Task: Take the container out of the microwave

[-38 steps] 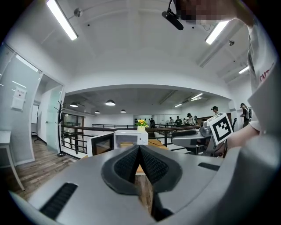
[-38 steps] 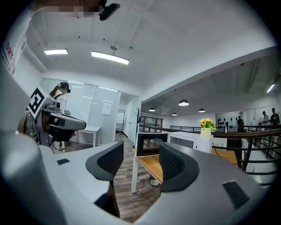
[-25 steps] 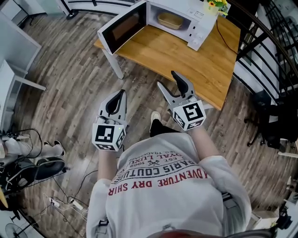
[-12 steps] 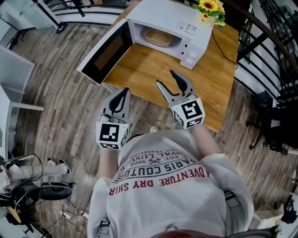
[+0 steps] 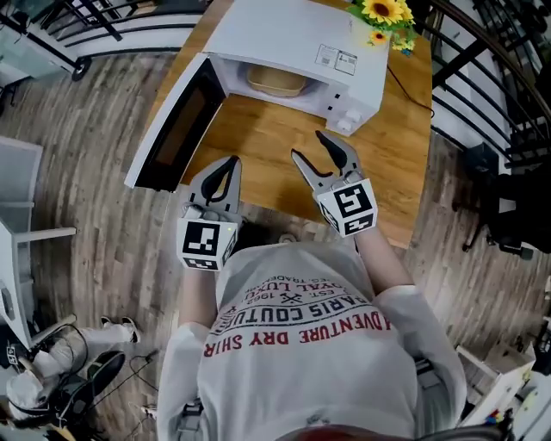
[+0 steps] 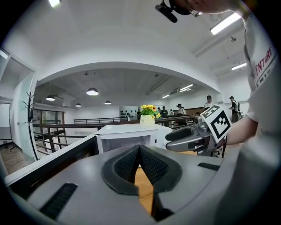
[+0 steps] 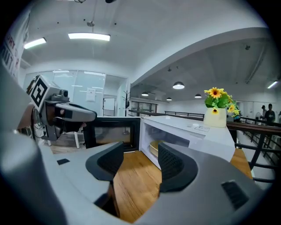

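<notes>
A white microwave (image 5: 284, 39) stands on the wooden table (image 5: 400, 129) with its door (image 5: 168, 129) swung wide open to the left. Inside it sits a shallow tan container (image 5: 277, 81), also seen in the right gripper view as a tan container (image 7: 154, 148) low in the cavity. My left gripper (image 5: 229, 165) is shut and empty, hanging over the table's near edge beside the door. To its right, my right gripper (image 5: 311, 146) is open and empty, in front of the microwave's mouth and well short of it. In the left gripper view the microwave (image 6: 127, 137) is straight ahead.
A vase of sunflowers (image 5: 384, 15) stands by the microwave's far right corner. A cable (image 5: 406, 73) runs over the table's right side. Black railings (image 5: 495, 103) border the right. A shelf (image 5: 17, 207) and cables (image 5: 52, 379) lie on the floor at left.
The person has stepped up to the table, so the microwave is nearer and both grippers now reach over its near edge. Jaw states are unchanged.
</notes>
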Demonstrator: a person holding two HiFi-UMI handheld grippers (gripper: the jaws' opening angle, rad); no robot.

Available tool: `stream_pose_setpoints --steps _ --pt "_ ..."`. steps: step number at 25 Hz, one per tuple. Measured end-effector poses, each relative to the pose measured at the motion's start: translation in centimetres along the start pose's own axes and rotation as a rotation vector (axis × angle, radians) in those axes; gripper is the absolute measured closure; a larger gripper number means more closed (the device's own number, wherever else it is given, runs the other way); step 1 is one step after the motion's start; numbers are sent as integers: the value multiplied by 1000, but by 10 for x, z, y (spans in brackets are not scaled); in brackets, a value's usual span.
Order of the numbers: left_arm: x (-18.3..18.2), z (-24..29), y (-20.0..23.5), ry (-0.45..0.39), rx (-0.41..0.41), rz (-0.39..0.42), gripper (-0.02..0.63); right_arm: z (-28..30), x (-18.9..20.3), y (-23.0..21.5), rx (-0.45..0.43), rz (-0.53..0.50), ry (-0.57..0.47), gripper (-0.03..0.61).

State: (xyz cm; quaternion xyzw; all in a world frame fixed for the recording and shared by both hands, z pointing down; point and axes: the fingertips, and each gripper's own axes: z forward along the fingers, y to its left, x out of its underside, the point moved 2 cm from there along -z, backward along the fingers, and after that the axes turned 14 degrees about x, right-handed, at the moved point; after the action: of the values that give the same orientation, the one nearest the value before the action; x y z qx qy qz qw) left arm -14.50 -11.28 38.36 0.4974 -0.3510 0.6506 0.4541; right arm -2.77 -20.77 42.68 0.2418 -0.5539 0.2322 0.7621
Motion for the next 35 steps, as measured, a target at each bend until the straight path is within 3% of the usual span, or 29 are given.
stream_pose_setpoints --steps 6,12,18,26,35 --pt "-2 26 41 -38 132 -15 600 48 4 6 44 -62 125 327" --pt "5 37 78 -51 215 -22 600 104 14 17 55 -141 244 327" --pt "11 42 95 -51 293 -35 600 154 43 19 33 -324 390 327" --pt "15 51 113 -50 323 -101 600 213 63 19 -30 -548 530 328" --pt "25 55 113 -20 331 -108 600 242 90 13 -121 -752 614 378"
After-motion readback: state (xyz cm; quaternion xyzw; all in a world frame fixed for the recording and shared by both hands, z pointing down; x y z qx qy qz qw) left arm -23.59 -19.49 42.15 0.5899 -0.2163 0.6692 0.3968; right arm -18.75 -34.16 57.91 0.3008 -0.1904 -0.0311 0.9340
